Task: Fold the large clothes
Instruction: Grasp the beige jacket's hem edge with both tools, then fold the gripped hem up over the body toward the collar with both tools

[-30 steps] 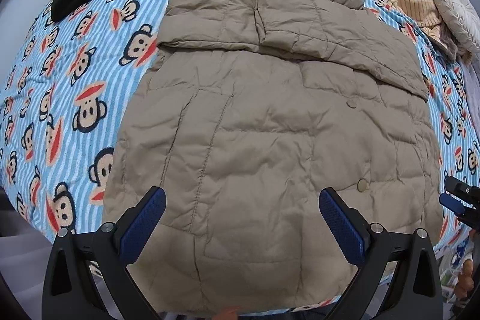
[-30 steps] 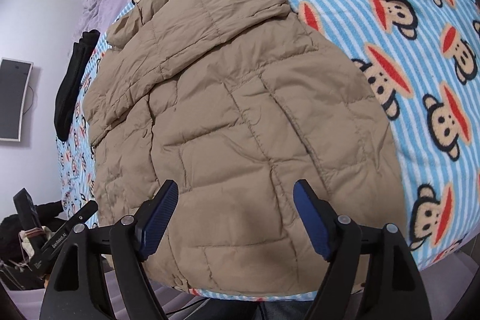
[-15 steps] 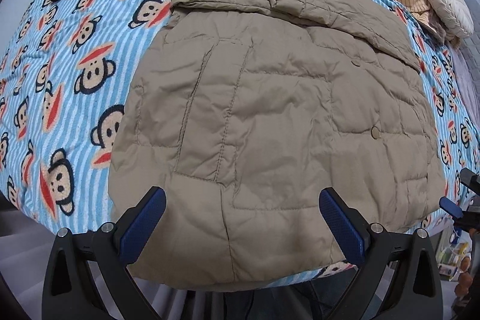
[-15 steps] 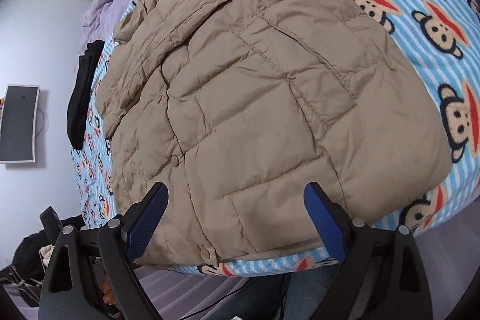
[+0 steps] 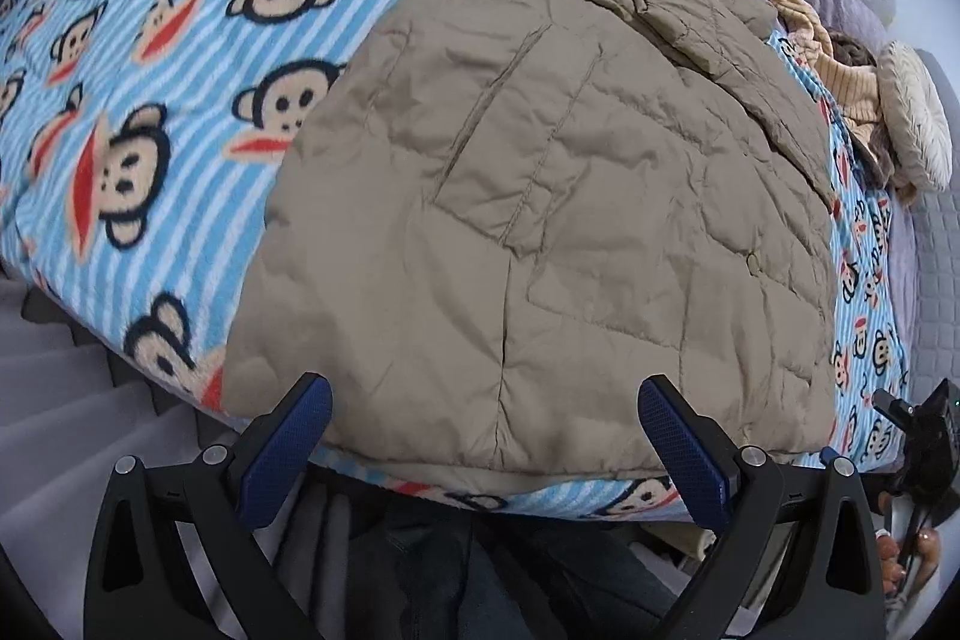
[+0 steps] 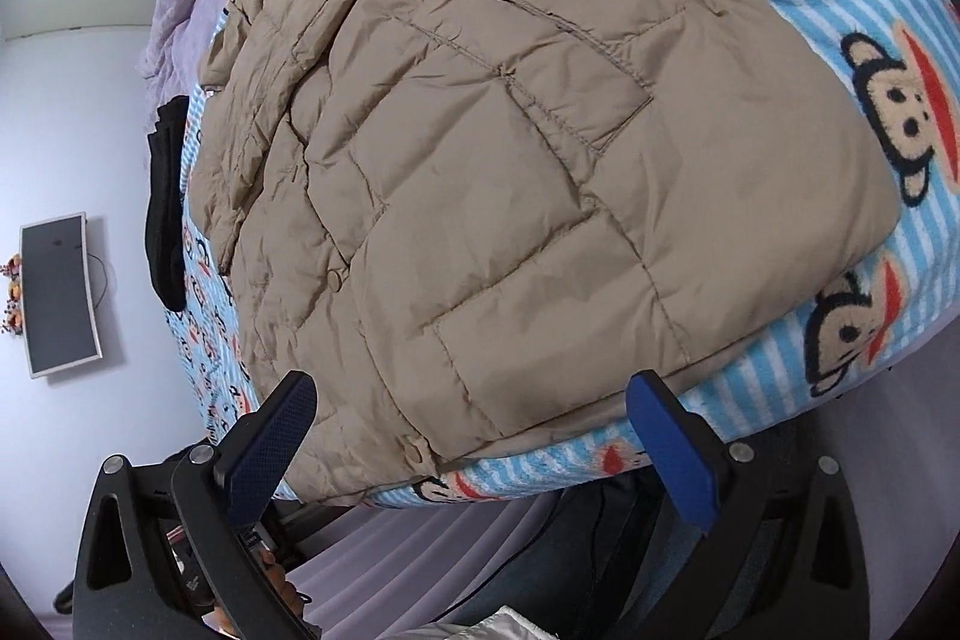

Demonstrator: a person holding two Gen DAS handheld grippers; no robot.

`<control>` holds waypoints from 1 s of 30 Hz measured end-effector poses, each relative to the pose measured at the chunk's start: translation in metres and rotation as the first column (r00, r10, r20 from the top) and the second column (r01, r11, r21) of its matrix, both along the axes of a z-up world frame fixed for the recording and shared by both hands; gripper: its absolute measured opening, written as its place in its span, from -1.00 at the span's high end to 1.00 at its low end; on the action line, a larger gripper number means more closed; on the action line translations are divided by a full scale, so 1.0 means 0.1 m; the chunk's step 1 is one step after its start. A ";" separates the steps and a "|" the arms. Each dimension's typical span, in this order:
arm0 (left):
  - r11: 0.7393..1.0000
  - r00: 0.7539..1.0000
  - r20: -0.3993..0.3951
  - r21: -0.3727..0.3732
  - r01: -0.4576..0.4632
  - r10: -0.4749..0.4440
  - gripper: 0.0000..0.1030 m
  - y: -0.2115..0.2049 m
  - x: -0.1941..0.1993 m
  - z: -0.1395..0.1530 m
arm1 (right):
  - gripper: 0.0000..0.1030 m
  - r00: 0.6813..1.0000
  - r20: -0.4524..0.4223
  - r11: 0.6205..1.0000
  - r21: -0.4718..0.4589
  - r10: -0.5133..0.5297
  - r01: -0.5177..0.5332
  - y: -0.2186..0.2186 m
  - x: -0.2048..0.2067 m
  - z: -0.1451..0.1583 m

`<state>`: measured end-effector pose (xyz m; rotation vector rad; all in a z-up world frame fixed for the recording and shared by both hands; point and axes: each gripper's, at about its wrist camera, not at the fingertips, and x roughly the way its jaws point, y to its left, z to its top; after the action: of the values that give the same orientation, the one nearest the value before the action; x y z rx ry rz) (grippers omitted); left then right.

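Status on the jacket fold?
Done: the jacket lies spread on the blanket, its sleeves folded across the chest. In hand: nothing; the left tool and right tool are open at the hem, the right having just opened wider. Left: gripping the hem and folding it up.

No word, brand name or number can be read anywhere in either view. The blue-striped blanket carries only repeated cartoon monkey faces, and the small marks beside the monkeys along its edge right of the tan jacket are too blurred and small to make out as letters. The jacket itself shows no label, and the dark screen on the wall, left of the jacket in the right wrist view, is blank.
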<state>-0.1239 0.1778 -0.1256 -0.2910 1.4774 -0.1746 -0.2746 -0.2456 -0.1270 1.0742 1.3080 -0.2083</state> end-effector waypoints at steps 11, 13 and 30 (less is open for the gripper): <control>0.962 0.983 -0.145 -0.233 -0.142 0.110 -0.99 0.18 -0.35 -0.41 | -0.99 0.989 -0.046 0.986 0.093 -0.138 0.141 -0.44 -0.54 -0.36; 0.955 0.979 -0.160 -0.249 -0.161 0.124 -0.99 0.14 -0.32 -0.51 | -0.99 0.986 -0.049 0.981 0.109 -0.159 0.163 -0.47 -0.58 -0.47; 0.944 0.999 -0.044 -0.330 -0.022 0.008 -0.90 -0.29 0.20 -0.25 | -0.99 0.956 0.079 0.935 0.246 -0.282 0.256 -0.53 -0.31 -0.64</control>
<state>-0.1037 0.1492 -0.1509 -0.5808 1.4847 -0.4086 -0.3059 -0.2986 -0.1915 1.4476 1.0980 -0.1982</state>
